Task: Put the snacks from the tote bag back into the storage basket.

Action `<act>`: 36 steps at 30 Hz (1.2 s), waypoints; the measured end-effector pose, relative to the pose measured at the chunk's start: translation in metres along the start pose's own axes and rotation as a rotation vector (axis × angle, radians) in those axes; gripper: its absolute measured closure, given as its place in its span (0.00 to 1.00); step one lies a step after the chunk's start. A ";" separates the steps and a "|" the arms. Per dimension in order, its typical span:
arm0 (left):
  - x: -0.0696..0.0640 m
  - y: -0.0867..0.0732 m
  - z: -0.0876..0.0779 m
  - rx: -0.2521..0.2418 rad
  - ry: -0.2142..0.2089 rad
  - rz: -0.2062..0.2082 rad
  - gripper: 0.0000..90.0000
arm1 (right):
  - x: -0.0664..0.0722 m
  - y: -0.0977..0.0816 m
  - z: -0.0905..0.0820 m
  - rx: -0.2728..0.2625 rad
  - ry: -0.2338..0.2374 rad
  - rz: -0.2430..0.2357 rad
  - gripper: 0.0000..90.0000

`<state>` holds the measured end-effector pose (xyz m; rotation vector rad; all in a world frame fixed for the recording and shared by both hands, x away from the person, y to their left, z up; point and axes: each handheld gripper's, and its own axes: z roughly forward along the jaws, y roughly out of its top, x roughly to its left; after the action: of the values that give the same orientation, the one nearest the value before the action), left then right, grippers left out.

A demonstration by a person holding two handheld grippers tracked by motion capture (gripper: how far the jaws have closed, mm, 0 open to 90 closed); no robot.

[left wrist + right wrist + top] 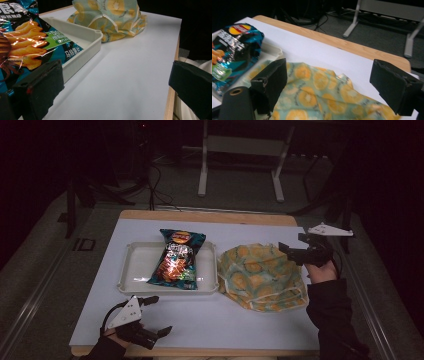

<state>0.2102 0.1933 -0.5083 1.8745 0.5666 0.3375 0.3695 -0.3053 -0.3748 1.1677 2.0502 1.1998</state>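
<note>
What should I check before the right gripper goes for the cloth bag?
1. Right gripper jaws open: ok.
2. Right gripper over the cloth bag, near its far right edge: ok.
3. Jaws touching the fabric: cannot tell.
4. Left gripper open, holding nothing, near the table's front edge: ok.
5. Chip bag lying in the tray, apart from the cloth bag: ok.
6. Cloth bag clear of the tray: not ok, its edge meets the tray's right rim.
</note>
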 end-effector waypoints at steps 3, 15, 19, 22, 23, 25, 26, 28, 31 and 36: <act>0.000 0.000 0.000 0.000 0.000 0.001 0.00 | -0.003 -0.009 -0.005 0.005 -0.014 -0.005 0.16; 0.000 0.000 0.001 0.003 -0.001 0.002 0.00 | -0.013 -0.047 -0.017 -0.023 -0.053 0.013 0.16; 0.000 0.000 0.001 0.004 0.000 0.002 0.00 | -0.015 -0.058 -0.020 -0.024 -0.053 0.013 0.16; 0.000 0.000 0.001 0.004 -0.001 0.003 0.00 | -0.016 -0.064 -0.023 -0.032 -0.071 0.005 0.16; 0.000 0.000 0.001 0.004 -0.001 0.003 0.00 | -0.016 -0.067 -0.024 -0.036 -0.076 0.011 0.16; 0.000 0.000 0.000 0.004 -0.001 0.003 0.00 | -0.017 -0.071 -0.026 -0.047 -0.092 0.009 0.16; 0.000 0.000 0.000 0.003 -0.001 0.004 0.00 | -0.017 -0.073 -0.027 -0.052 -0.104 0.008 0.16; -0.001 0.000 0.000 0.003 -0.002 0.004 0.00 | -0.018 -0.079 -0.028 -0.066 -0.119 0.017 0.16; 0.000 0.000 0.001 0.004 -0.002 0.003 0.00 | -0.020 -0.088 -0.028 -0.072 -0.130 0.030 0.16; 0.000 0.000 0.001 0.007 -0.002 0.005 0.00 | -0.019 -0.100 -0.026 -0.089 -0.139 0.035 0.16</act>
<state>0.2103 0.1926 -0.5086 1.8831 0.5626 0.3368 0.3172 -0.3580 -0.4491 1.2134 1.8633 1.1794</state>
